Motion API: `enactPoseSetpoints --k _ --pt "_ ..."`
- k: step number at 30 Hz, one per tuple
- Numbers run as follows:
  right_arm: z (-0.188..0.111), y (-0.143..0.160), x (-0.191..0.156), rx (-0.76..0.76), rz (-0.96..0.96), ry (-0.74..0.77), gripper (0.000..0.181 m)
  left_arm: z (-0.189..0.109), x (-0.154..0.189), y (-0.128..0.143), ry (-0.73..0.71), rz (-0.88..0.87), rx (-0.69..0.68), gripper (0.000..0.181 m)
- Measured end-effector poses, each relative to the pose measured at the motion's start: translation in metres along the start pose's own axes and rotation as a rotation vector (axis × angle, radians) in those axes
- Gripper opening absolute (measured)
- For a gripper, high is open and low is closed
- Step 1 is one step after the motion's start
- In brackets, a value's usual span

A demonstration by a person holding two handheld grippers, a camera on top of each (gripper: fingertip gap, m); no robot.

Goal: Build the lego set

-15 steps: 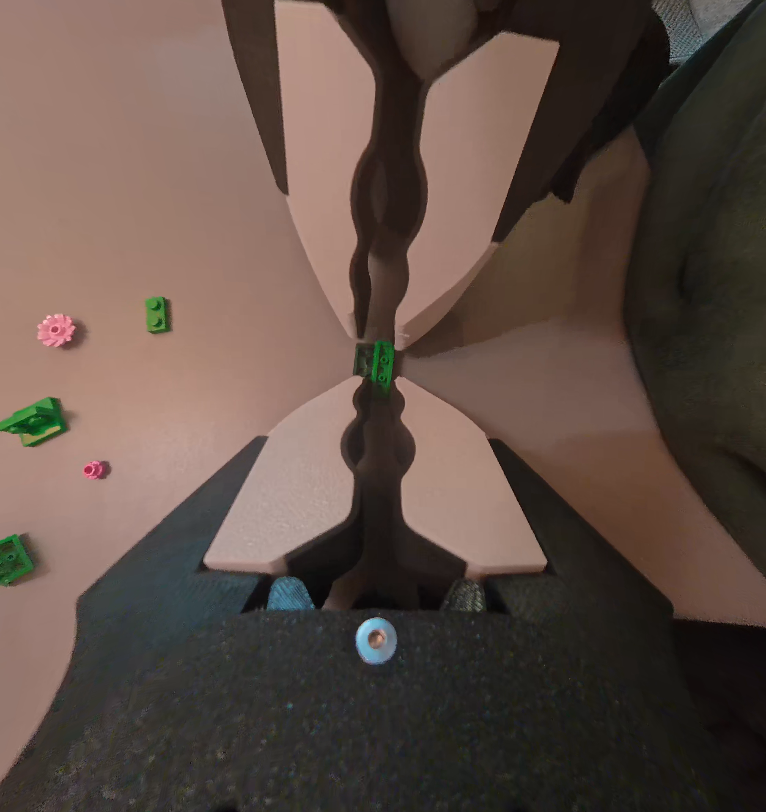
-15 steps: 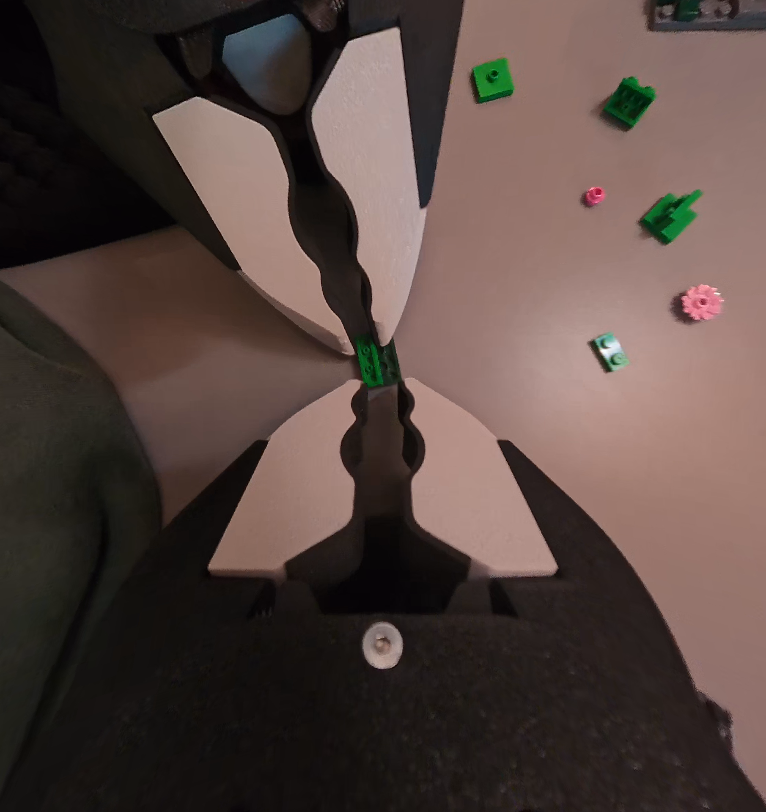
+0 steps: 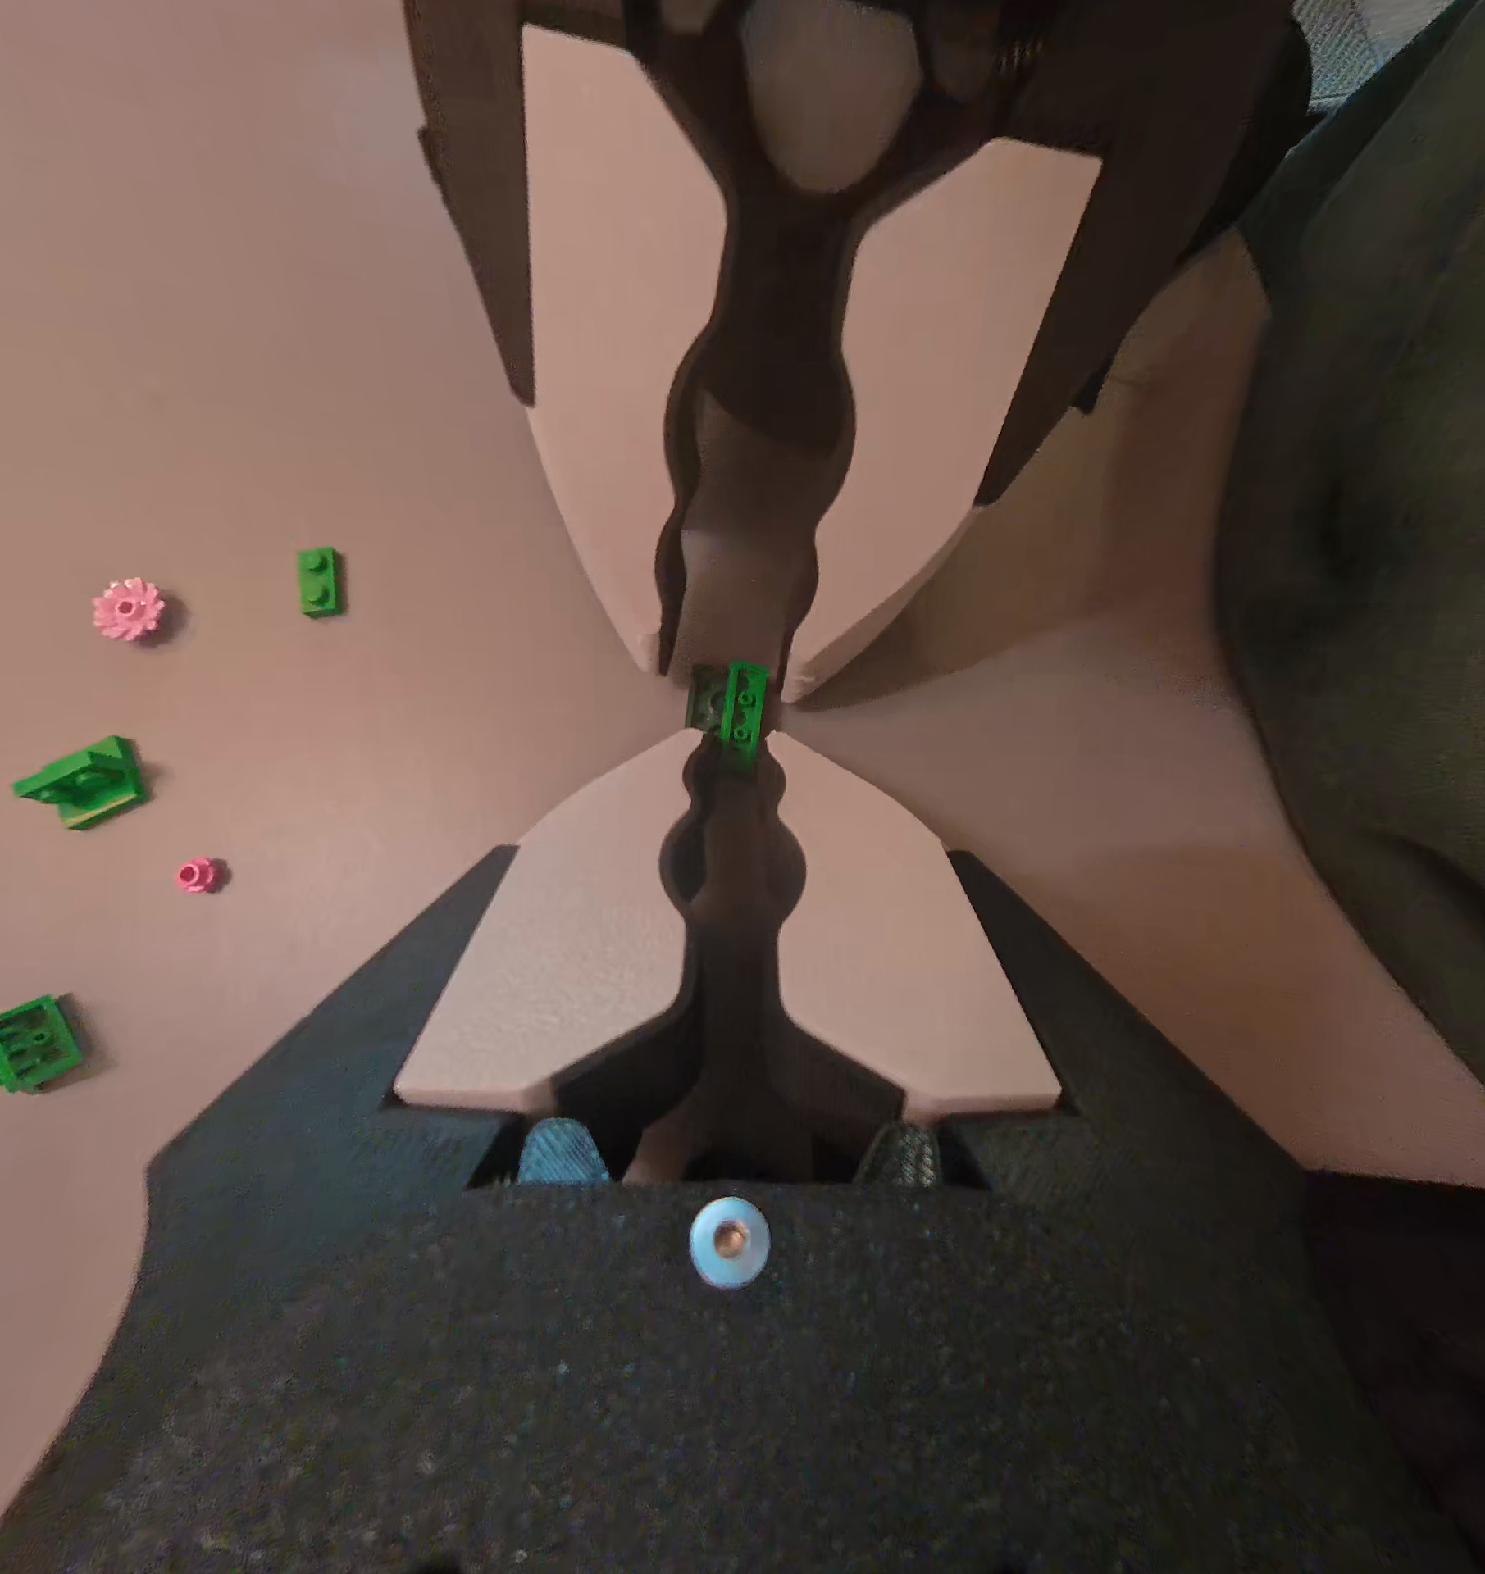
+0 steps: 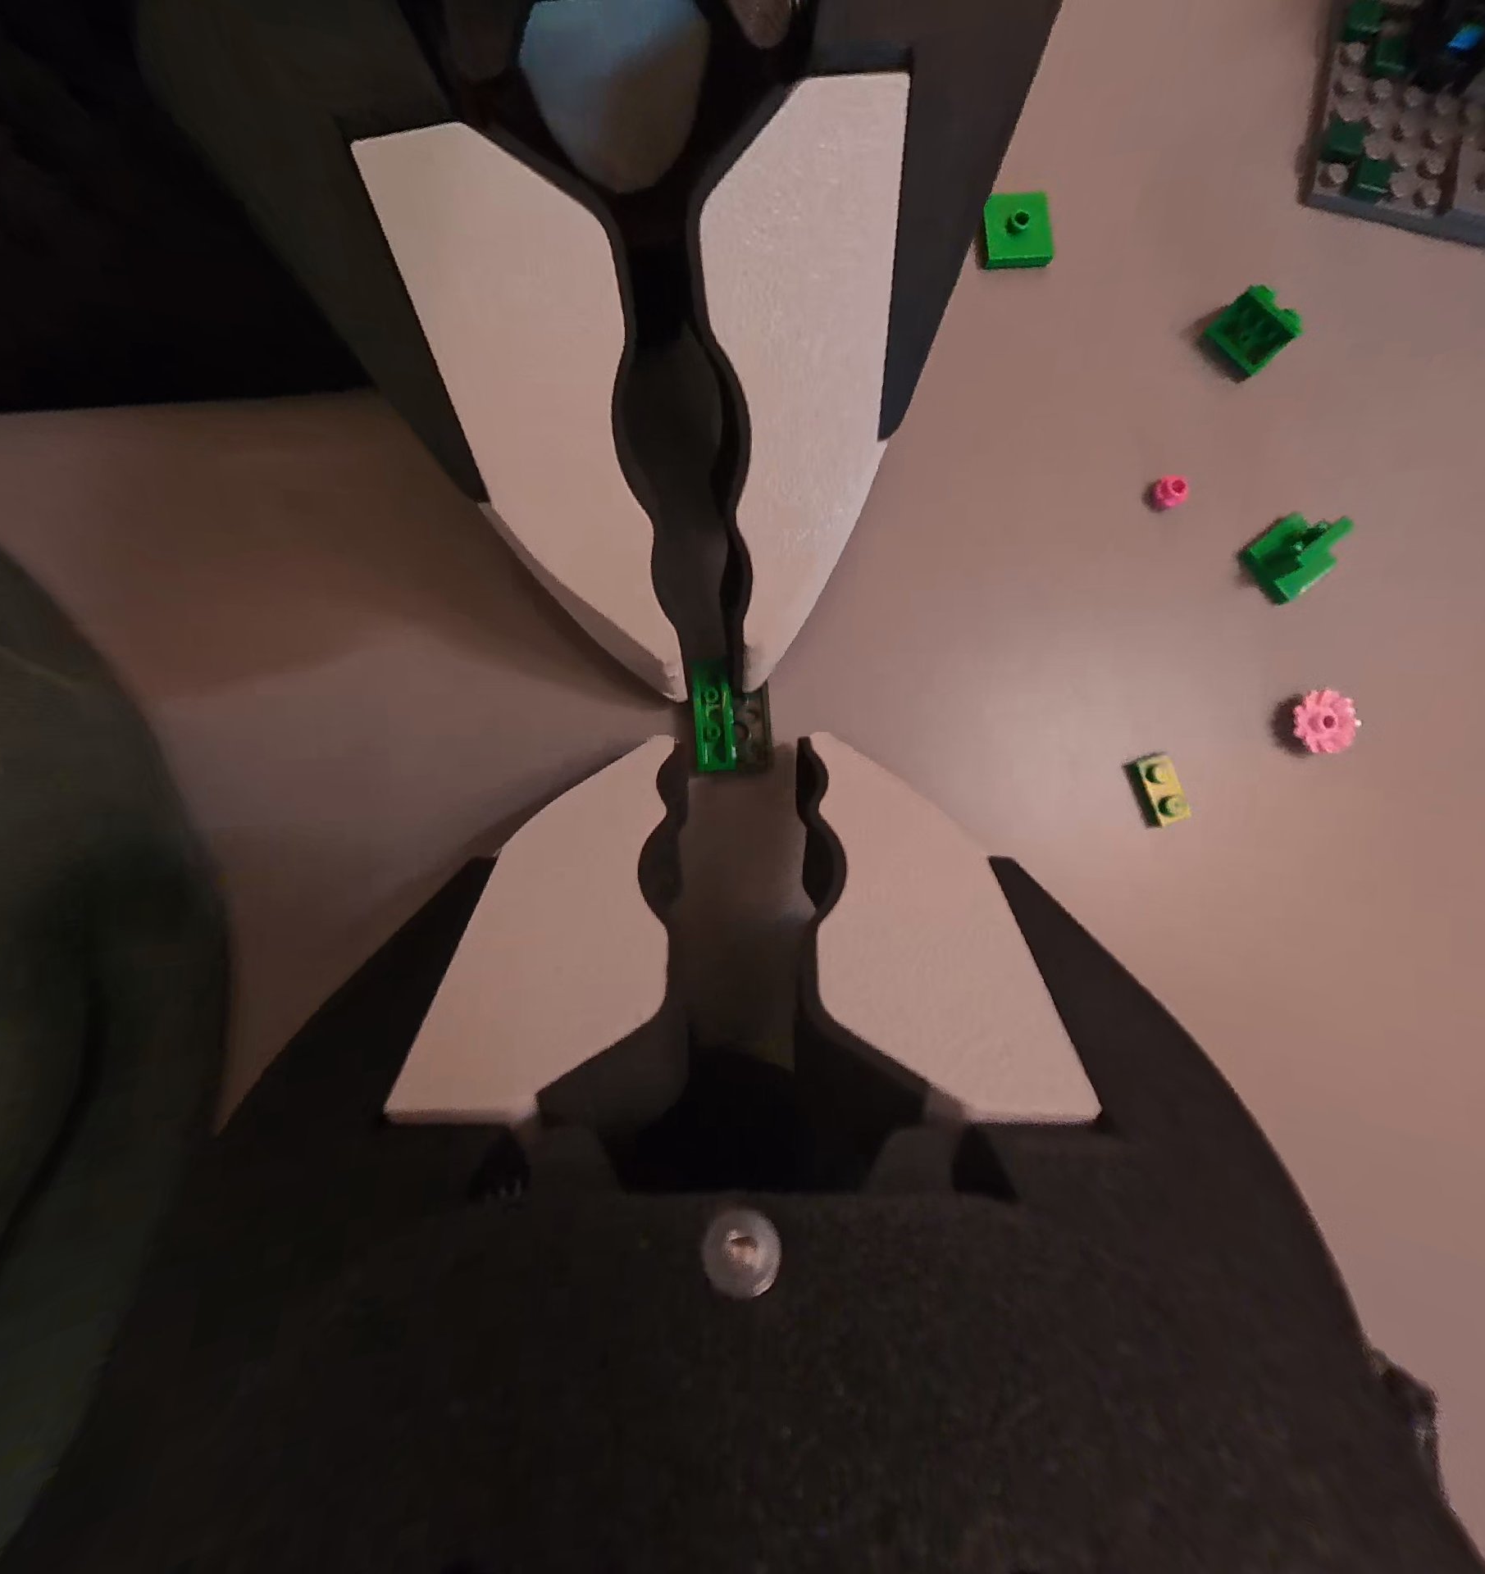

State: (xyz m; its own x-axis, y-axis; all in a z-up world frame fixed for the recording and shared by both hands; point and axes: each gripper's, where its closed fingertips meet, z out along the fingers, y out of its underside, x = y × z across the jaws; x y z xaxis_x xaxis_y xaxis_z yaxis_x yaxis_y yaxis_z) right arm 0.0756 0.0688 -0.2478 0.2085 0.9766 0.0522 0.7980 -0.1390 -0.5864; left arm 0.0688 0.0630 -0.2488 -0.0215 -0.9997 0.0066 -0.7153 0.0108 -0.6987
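A small green lego piece (image 3: 734, 711), which looks like two thin plates pressed together, one bright and one darker, is held above the table between two grippers that face each other tip to tip. My left gripper (image 3: 730, 745) is shut on it from below in the left wrist view. My right gripper (image 3: 726, 669) comes in from the top there with its jaws apart. In the right wrist view the right gripper (image 4: 734, 749) is open just below the piece (image 4: 726, 720), and the left gripper (image 4: 716, 681) pinches it from above.
Loose parts lie on the table: a pink flower (image 4: 1324, 721), a green two-stud plate (image 4: 1159, 790), a green bracket piece (image 4: 1292, 558), a pink stud (image 4: 1169, 492), a green brick (image 4: 1251, 330) and a green square plate (image 4: 1015, 230). A grey baseplate (image 4: 1420, 128) sits far right. Dark green cloth (image 3: 1403, 596) lies beside the grippers. Only a small space, under 4 cm, lies between the two pairs of fingers.
My right gripper has opened and let go of the green piece. My left gripper still holds it. Both grippers stay tip to tip.
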Motion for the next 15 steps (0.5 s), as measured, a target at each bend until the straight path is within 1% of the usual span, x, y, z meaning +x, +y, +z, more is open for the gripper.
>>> enactPoseSetpoints --k 7,11,15 --pt "0.0053 -0.0010 0.0004 -0.038 -0.025 -0.047 0.024 0.0000 -0.0002 0.0005 0.005 -0.004 0.006 0.008" --pt "0.0060 -0.0011 -0.0021 -0.041 -0.014 -0.094 0.017 0.0001 -0.0001 0.0007 0.005 -0.002 0.006 0.008" --pt "0.0061 -0.0012 -0.0017 -0.044 -0.032 -0.110 0.016 0.0002 0.0001 0.0008 0.005 0.000 0.005 0.008"
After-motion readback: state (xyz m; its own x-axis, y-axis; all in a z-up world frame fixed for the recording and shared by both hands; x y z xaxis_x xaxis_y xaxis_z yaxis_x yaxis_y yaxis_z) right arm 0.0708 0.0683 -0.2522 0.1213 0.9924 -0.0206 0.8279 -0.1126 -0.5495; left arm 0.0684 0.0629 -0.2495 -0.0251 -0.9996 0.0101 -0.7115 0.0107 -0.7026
